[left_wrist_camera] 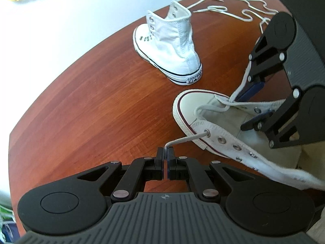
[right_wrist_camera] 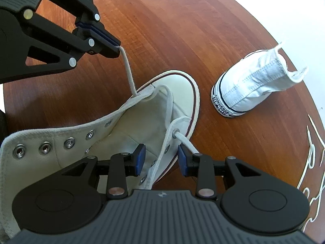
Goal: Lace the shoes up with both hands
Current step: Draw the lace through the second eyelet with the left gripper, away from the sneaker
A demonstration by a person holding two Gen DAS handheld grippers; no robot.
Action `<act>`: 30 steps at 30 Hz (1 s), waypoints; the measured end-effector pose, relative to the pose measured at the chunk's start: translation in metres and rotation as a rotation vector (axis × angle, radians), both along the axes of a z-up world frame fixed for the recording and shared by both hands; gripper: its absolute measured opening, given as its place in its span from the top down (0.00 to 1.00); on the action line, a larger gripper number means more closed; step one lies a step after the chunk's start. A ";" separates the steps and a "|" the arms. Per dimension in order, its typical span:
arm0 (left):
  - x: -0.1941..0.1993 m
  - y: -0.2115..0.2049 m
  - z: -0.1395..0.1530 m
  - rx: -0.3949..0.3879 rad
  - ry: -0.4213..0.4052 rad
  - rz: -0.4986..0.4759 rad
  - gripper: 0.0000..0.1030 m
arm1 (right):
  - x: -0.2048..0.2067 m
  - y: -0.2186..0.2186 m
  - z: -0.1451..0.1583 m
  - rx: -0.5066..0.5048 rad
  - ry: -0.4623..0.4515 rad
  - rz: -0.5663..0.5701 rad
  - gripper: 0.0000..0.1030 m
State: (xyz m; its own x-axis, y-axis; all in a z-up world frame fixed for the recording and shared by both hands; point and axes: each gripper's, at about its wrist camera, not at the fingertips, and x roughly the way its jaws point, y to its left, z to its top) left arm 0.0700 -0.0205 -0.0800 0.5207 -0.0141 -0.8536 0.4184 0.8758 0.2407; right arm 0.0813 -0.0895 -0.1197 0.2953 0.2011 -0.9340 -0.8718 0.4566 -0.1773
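Reddish wood tabletop [left_wrist_camera: 91, 101] carried everything. Left tool [left_wrist_camera: 165, 152] was clamped on the lace [left_wrist_camera: 186, 139] end exiting the near shoe [left_wrist_camera: 189, 103]'s first eyelet; right tool [right_wrist_camera: 161, 158] sat half-wide over the opposite eyelet row, gripping nothing. Progress: only the bottom eyelet pair threaded, upper ones bare. Second shoe [left_wrist_camera: 172, 46] stood unlaced. Left view showed its spare lace [left_wrist_camera: 233, 6] full length behind; right view only an edge.
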 end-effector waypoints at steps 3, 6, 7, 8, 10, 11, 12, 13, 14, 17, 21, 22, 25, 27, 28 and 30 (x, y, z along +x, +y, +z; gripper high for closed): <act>0.001 0.000 -0.001 -0.017 0.002 0.039 0.98 | 0.001 0.001 -0.001 -0.009 -0.004 0.014 0.63; 0.005 -0.001 -0.002 -0.028 -0.003 0.086 0.97 | 0.003 0.000 -0.002 -0.007 -0.004 0.028 0.61; 0.007 -0.001 -0.002 -0.032 -0.002 0.104 0.97 | 0.005 -0.002 -0.002 -0.002 -0.002 0.033 0.61; 0.009 -0.003 -0.002 -0.030 -0.012 0.136 0.97 | 0.006 -0.003 -0.002 0.001 0.003 0.031 0.61; 0.006 -0.008 0.003 -0.073 -0.040 0.158 0.98 | 0.007 -0.003 -0.003 -0.002 0.002 0.045 0.60; 0.003 -0.010 0.005 -0.110 -0.066 0.162 0.98 | 0.006 -0.002 -0.003 -0.009 -0.004 0.060 0.59; -0.002 -0.012 0.005 -0.122 -0.101 0.172 0.98 | 0.005 0.000 -0.003 -0.018 -0.010 0.075 0.59; -0.004 -0.013 0.003 -0.120 -0.111 0.181 0.98 | 0.004 0.002 -0.004 -0.028 -0.015 0.085 0.59; -0.008 -0.013 -0.003 -0.110 -0.123 0.204 0.98 | 0.004 0.002 -0.004 -0.030 -0.014 0.084 0.59; -0.015 -0.004 -0.015 -0.146 -0.096 0.292 0.98 | 0.005 0.004 -0.004 -0.044 -0.014 0.098 0.59; -0.013 0.007 -0.014 -0.167 -0.069 0.320 0.98 | 0.006 0.005 -0.004 -0.053 -0.013 0.079 0.59; -0.011 0.009 -0.013 -0.169 -0.063 0.320 0.98 | 0.005 0.006 -0.004 -0.058 -0.021 0.075 0.59; -0.004 0.015 -0.009 -0.185 -0.040 0.314 0.98 | 0.005 0.007 -0.006 -0.052 -0.021 0.048 0.60; -0.001 0.018 -0.009 -0.189 -0.030 0.308 0.98 | 0.009 0.004 -0.006 -0.035 -0.005 0.022 0.60; 0.001 0.017 -0.008 -0.178 -0.024 0.294 0.98 | 0.014 0.002 -0.006 -0.022 0.013 -0.004 0.60; 0.005 0.014 -0.011 -0.163 -0.005 0.266 0.98 | 0.020 -0.003 -0.005 0.001 0.040 -0.046 0.60</act>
State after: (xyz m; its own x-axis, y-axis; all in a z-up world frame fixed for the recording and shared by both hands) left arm 0.0745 -0.0064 -0.0907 0.5284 -0.0132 -0.8489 0.1684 0.9816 0.0895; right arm 0.1016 -0.0920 -0.1250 0.2666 0.1895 -0.9450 -0.8564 0.4964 -0.1421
